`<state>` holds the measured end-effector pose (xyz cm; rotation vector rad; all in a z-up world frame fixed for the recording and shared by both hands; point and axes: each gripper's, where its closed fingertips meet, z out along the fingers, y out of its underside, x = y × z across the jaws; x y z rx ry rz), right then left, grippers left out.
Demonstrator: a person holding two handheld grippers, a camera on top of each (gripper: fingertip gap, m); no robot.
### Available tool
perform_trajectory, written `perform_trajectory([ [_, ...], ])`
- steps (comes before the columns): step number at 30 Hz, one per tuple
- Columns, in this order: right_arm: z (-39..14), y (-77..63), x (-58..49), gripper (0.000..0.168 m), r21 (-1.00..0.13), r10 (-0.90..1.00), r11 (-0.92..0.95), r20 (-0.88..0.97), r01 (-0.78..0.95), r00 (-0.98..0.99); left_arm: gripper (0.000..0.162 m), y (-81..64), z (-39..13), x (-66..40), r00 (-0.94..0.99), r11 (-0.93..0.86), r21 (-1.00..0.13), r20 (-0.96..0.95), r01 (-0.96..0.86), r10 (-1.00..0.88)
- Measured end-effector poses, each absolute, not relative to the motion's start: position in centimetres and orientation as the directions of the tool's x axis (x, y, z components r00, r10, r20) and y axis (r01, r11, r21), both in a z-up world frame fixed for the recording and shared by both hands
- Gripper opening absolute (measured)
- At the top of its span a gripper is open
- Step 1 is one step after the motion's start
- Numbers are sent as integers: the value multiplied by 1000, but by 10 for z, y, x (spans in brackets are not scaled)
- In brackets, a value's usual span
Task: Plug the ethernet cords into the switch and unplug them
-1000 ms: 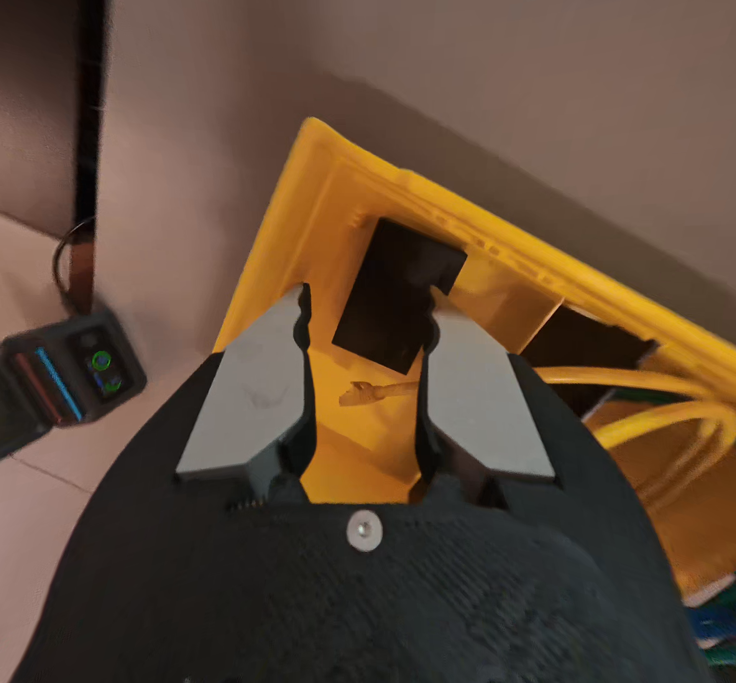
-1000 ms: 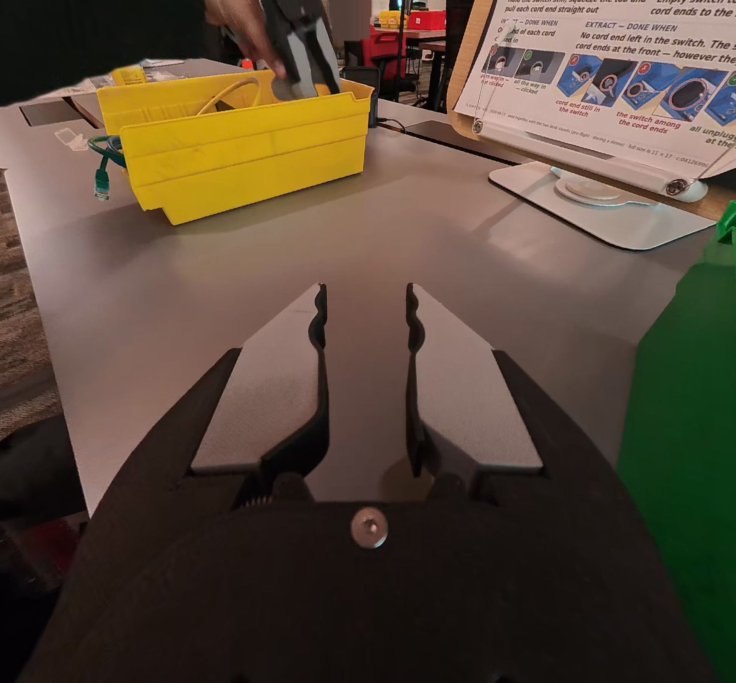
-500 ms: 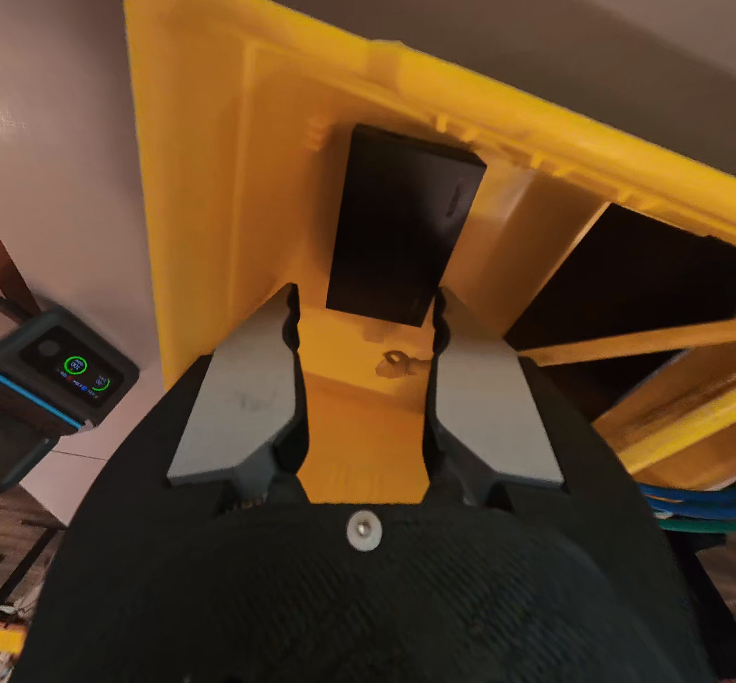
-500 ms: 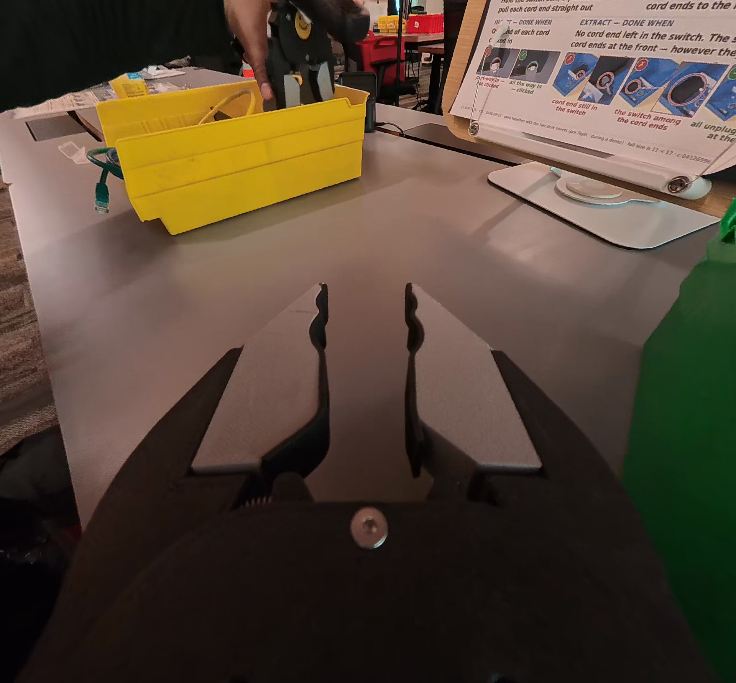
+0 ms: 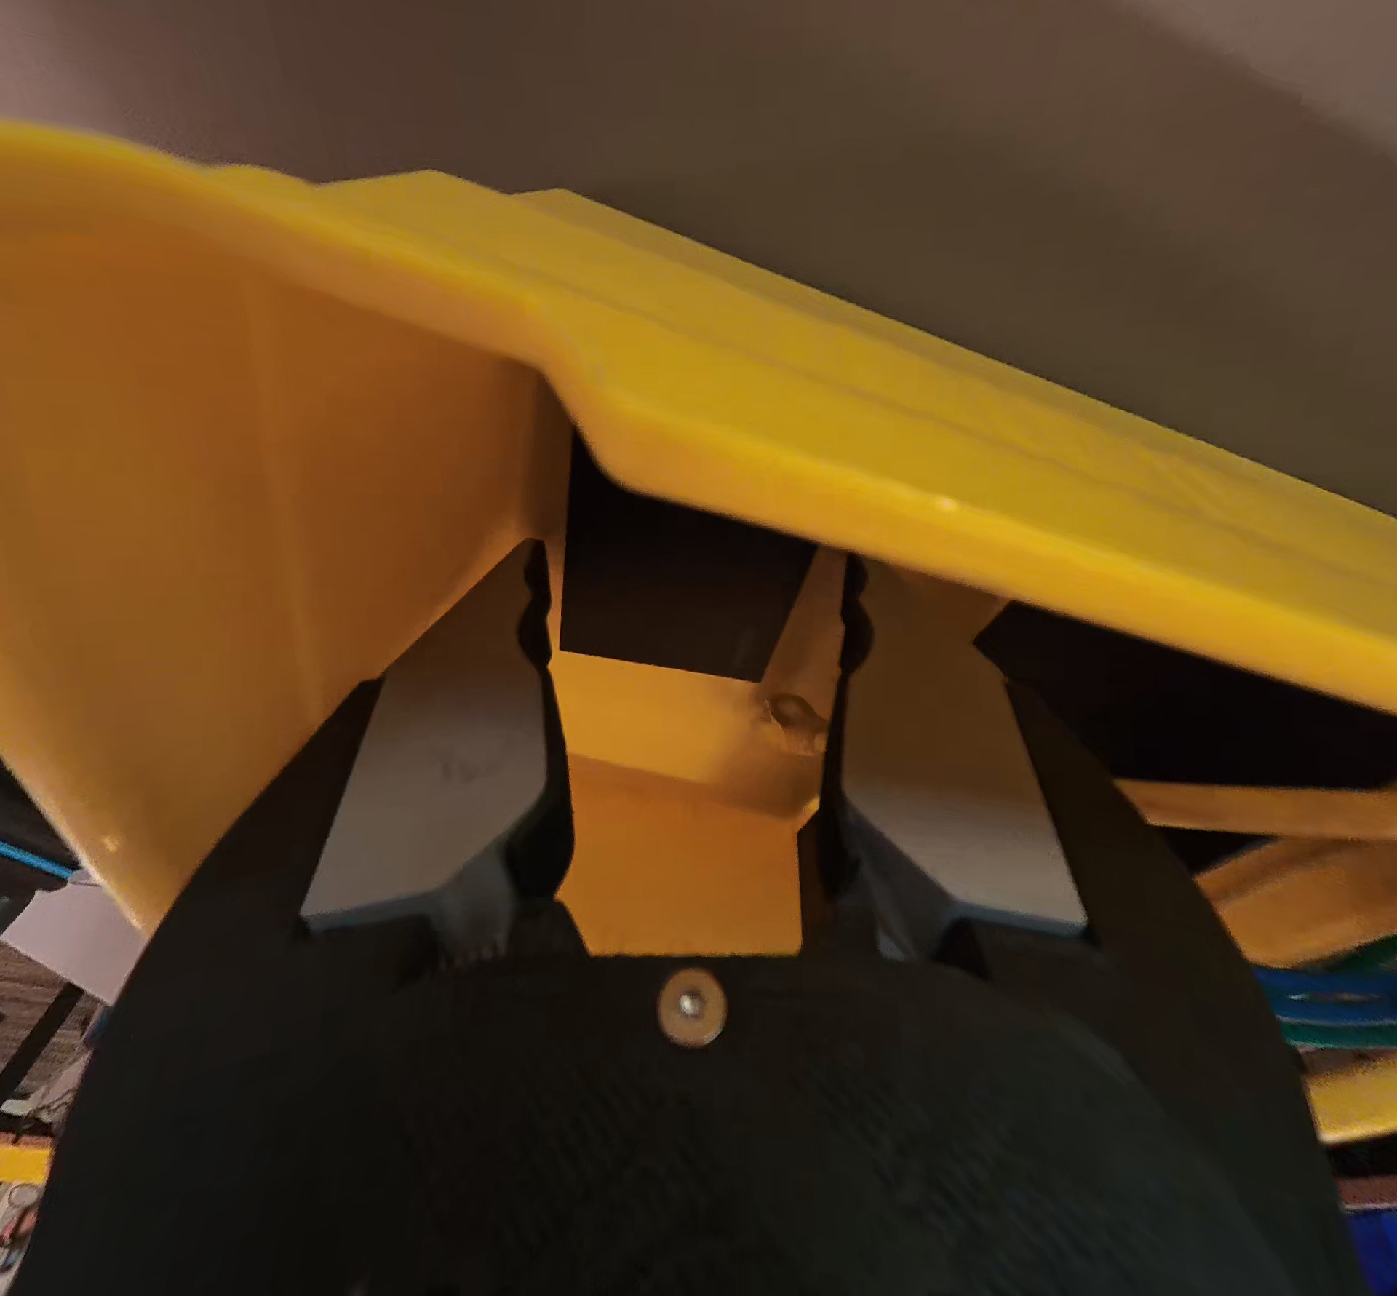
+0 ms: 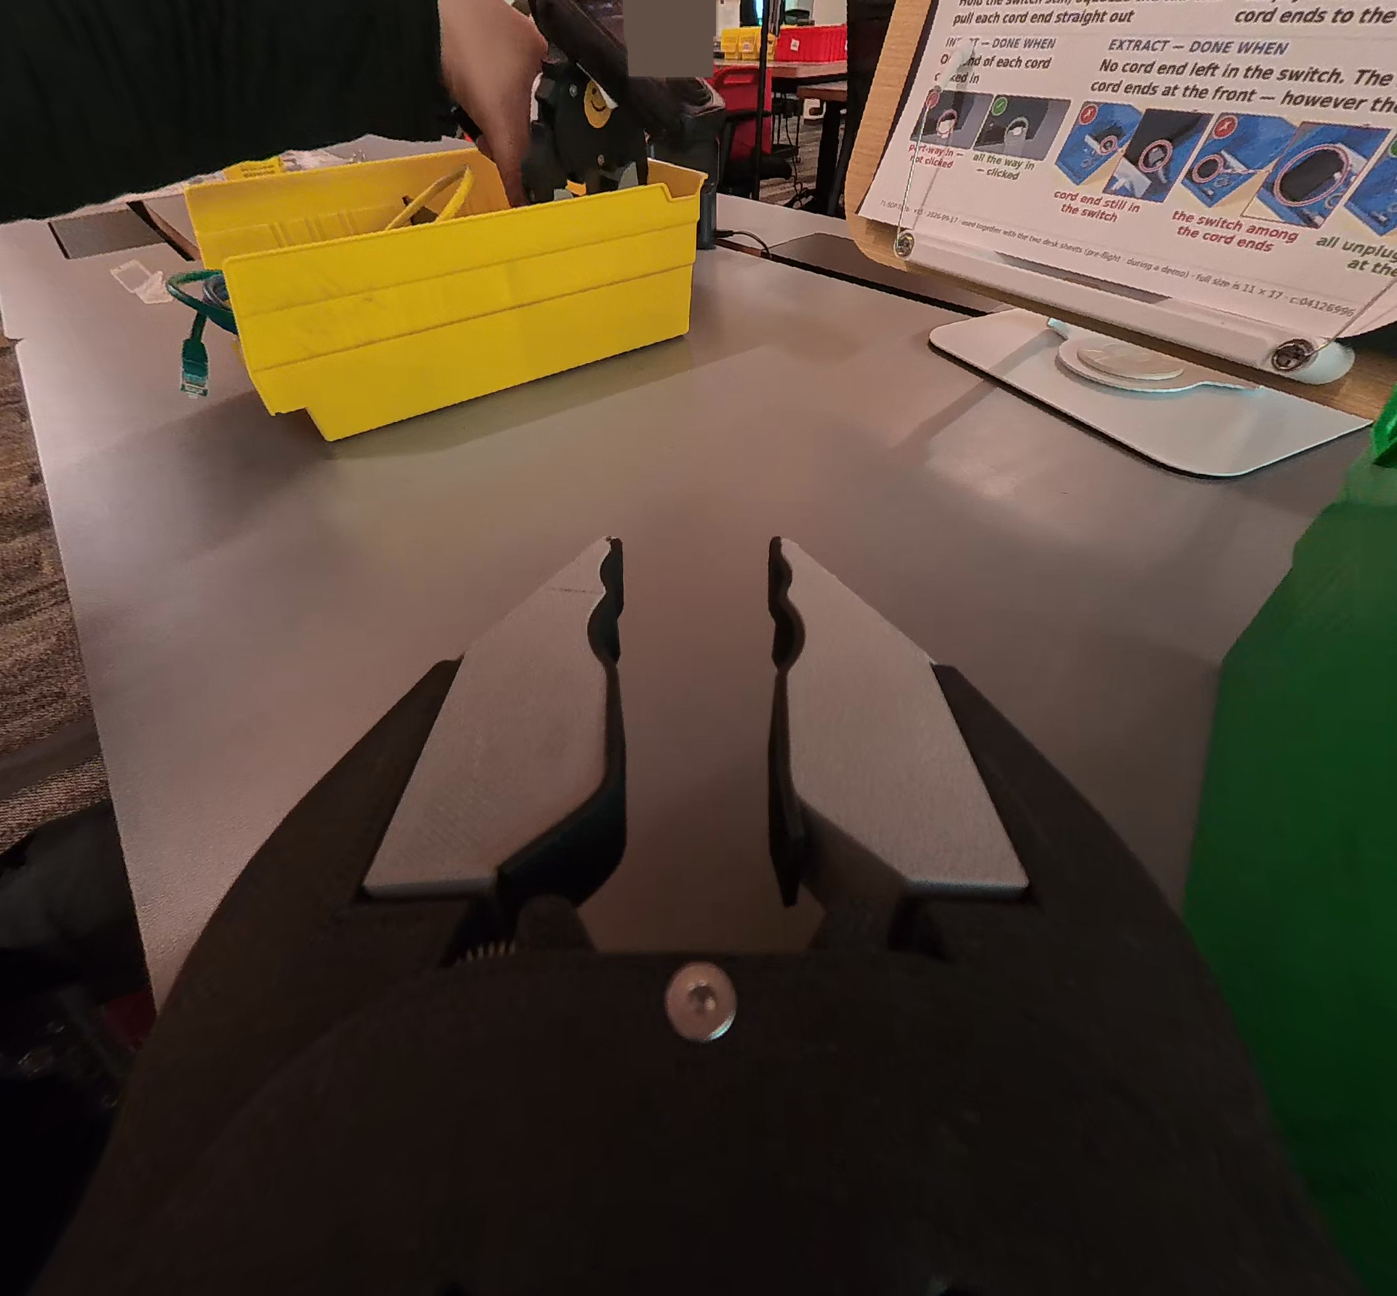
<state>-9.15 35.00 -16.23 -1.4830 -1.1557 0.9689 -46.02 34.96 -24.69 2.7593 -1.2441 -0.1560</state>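
The left tongs (image 5: 692,625) stood spread inside the yellow bin (image 6: 469,307), straddling the matte black switch (image 5: 665,602) against its wall, not gripping it. A yellow cord (image 5: 1247,806) lay beside the switch. The right tongs (image 6: 695,579) hovered spread and empty over the smooth grey worktop (image 6: 831,466), well clear of the bin.

Inside the yellow bin (image 5: 831,428), a black switch (image 5: 665,602) blocks twelve o'clock — yellow cords (image 5: 1285,874) crowd three o'clock; six o'clock floor lies bare.
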Motion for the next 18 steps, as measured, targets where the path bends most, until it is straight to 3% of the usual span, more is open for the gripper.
perform_trajectory([
  [4, -162, 349, -92, 34, -980, 974, -62, -18, 190, 225, 63, 352, -246, -461, 634, -634, 84, -23, -769, -773],
  [8, -162, 349, -92, 34, -980, 975, -62, -19, 189, 223, 62, 353, -245, -462, 600, -601, 22, -48, -799, -799],
  [12, -162, 348, -92, 34, -980, 976, -60, -18, 188, 218, 61, 356, -233, -485, 536, -566, 75, -236, -821, -810],
  [18, -161, 347, -92, 34, -981, 977, -50, -10, 185, 213, 61, 360, -183, -496, 483, -578, 49, -495, -815, -723],
])
